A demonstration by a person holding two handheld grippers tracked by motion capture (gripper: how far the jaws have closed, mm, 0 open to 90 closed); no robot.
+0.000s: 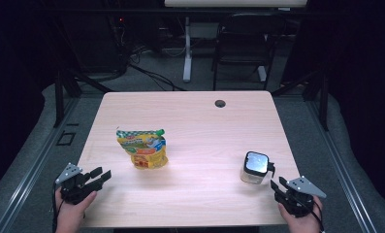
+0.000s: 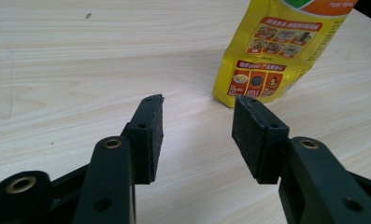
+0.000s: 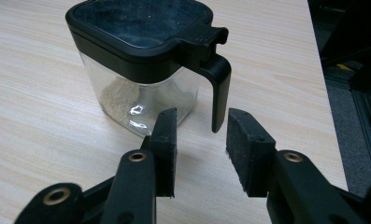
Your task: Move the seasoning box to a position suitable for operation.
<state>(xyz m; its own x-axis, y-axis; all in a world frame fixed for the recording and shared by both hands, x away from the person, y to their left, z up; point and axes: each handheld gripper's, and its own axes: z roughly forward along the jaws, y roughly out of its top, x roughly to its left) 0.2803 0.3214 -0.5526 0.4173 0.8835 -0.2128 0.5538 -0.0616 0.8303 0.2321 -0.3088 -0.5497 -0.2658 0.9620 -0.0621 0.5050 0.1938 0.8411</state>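
Two grippers waited at the near edge of the table, both with jaws spread and nothing between them. The right gripper sat just behind the lidded glass jar, whose black handle hung upright, pointing straight at its gap (the likelier first grab). The left gripper stood farther from the jar, nearer the yellow pouch.
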